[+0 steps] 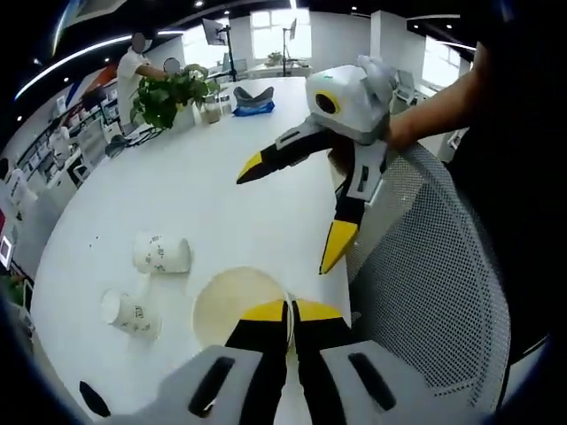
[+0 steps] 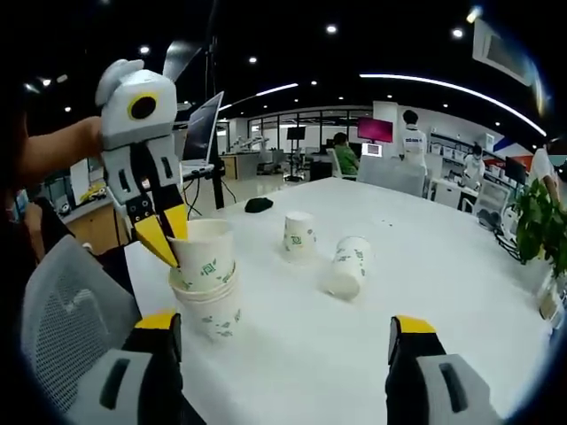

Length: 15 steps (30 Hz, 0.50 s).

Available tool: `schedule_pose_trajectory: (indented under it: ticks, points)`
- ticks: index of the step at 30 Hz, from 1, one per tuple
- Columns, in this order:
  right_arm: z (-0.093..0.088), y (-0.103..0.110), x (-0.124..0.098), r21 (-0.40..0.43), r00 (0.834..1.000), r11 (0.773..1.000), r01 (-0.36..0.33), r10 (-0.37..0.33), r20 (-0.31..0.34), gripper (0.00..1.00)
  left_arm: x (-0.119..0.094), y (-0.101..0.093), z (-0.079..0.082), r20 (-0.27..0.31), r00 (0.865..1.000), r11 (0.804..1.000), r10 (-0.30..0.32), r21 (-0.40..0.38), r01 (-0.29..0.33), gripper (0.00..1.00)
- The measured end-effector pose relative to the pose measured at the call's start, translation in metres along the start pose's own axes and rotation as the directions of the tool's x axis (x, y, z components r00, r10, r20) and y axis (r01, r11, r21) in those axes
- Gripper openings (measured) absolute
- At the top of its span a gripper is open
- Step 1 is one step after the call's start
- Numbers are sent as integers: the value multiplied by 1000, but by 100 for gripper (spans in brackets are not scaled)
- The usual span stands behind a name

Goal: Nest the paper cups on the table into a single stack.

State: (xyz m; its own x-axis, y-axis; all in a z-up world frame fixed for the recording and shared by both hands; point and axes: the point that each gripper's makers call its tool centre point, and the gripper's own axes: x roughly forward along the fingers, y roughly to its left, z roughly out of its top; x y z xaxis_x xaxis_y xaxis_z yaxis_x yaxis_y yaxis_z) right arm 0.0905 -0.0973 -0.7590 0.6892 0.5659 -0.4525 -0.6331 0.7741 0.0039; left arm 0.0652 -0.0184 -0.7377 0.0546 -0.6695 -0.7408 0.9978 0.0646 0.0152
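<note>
- Left tool (image 2: pixel 168 239): jaws clamped on rim of top cup (image 2: pixel 204 255), nested in stack (image 2: pixel 210 305) at counter (image 2: pixel 425 283) edge, 9 o'clock.
- Two loose cups (image 2: pixel 299 235) (image 2: pixel 348 266): one upright, one tipped, 12 o'clock.
- Right tool (image 2: pixel 283 341): jaws wide, holding nothing.

paper cups: 2 nested in a stack (image 2: pixel 208 288) | 1 upside down (image 2: pixel 299 235) | 1 on its side (image 2: pixel 348 266) | grippers: 2 | table (image 2: pixel 461 301): 1
</note>
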Motion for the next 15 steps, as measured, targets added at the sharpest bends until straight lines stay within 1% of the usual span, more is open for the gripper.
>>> schedule_pose_trajectory:
  ticks: [9, 15]
  points:
    - [0, -1, 0, -1, 1000, 1000, 3, -3, -1, 98, 8, -1, -5, -5, 1000, 999, -25, -30, 24, 0]
    - [0, -2, 0, -1, 1000, 1000, 7, -7, 0, 98, 17, -3, -10, -14, 998, 997, -58, -42, 57, 1]
